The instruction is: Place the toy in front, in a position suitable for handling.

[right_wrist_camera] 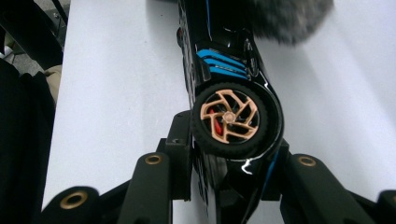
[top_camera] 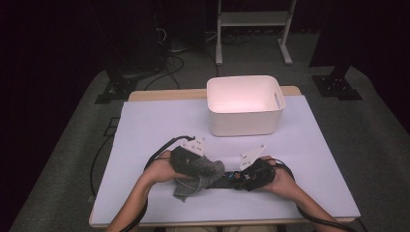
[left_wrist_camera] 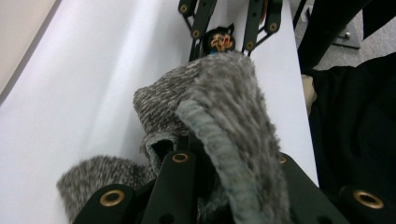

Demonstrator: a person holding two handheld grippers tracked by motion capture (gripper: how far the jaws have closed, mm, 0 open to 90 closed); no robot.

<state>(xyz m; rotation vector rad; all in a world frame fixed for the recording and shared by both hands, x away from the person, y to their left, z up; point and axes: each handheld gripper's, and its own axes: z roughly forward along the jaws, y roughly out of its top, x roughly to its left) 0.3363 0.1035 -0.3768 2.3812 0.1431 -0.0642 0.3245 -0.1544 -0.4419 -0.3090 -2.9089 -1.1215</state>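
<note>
High view: we see desk [top_camera: 159,125] brightly lit from above, surroundings dark, white bin [top_camera: 244,104] interior glowing pinkish. Gripper views: we note near jaws soft, grey cloth [left_wrist_camera: 219,107] edge blurred, glare on white surface.

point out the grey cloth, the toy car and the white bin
grey cloth [left_wrist_camera: 233,107]: left gripper view, fuzzy top fold.
toy car [right_wrist_camera: 229,119]: right gripper view, gold-spoked wheel.
white bin [top_camera: 244,123]: high view, front wall.

**Three views around the toy car**

From high behind the toy car [top_camera: 227,180] we look forward and down the table [top_camera: 145,125]. Each gripper view sits very close at opposite ends, facing it. All share the grey cloth [left_wrist_camera: 219,102].
</note>
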